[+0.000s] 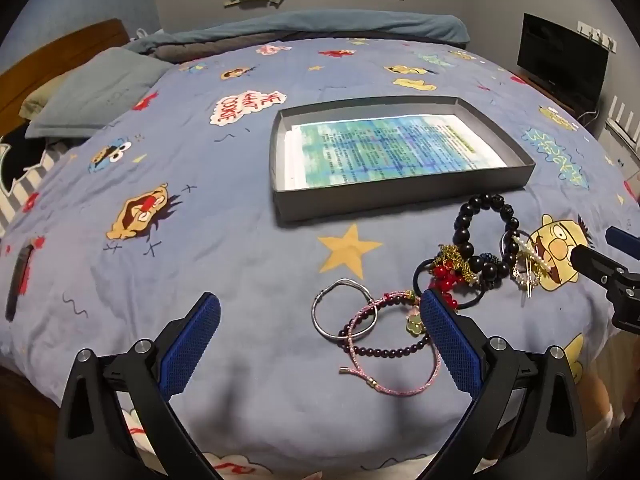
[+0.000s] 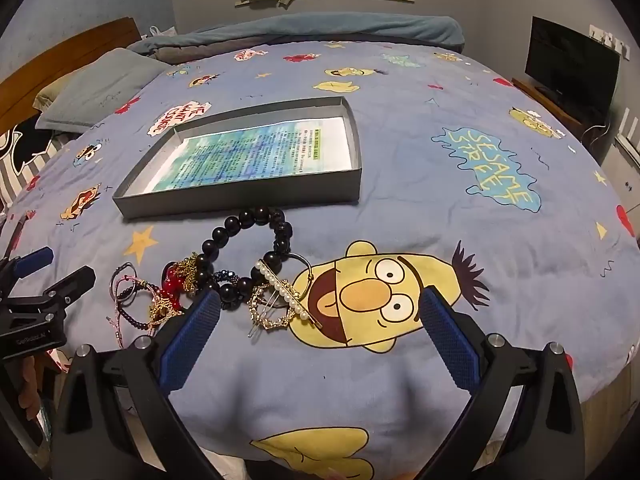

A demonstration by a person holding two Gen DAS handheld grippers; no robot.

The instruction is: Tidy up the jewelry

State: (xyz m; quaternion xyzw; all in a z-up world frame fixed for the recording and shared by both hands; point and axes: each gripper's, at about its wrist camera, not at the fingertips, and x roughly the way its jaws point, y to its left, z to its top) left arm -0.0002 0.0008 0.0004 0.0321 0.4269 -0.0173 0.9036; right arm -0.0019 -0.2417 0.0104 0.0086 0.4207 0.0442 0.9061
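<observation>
A grey shallow box [image 1: 400, 196] [image 2: 240, 202] with a printed sheet inside lies on the blue cartoon bedspread. In front of it is a pile of jewelry: a black bead bracelet [image 1: 468, 224] [image 2: 248, 220], a red and gold piece [image 1: 450, 272] [image 2: 176, 276], a pearl hair clip [image 1: 534, 254] [image 2: 284, 292], a silver bangle [image 1: 344, 312], a dark bead bracelet [image 1: 384, 350] and a pink cord bracelet [image 1: 392, 384]. My left gripper [image 1: 320, 340] is open and empty, its fingers either side of the bangle and bracelets. My right gripper [image 2: 320, 336] is open and empty, near the pearl clip.
A grey pillow [image 1: 96, 92] and a wooden headboard [image 1: 60, 52] are at the far left. A rolled blanket [image 1: 320, 26] lies at the far end of the bed. A dark TV [image 1: 560, 60] stands at the right. The bed's near edge is just below the grippers.
</observation>
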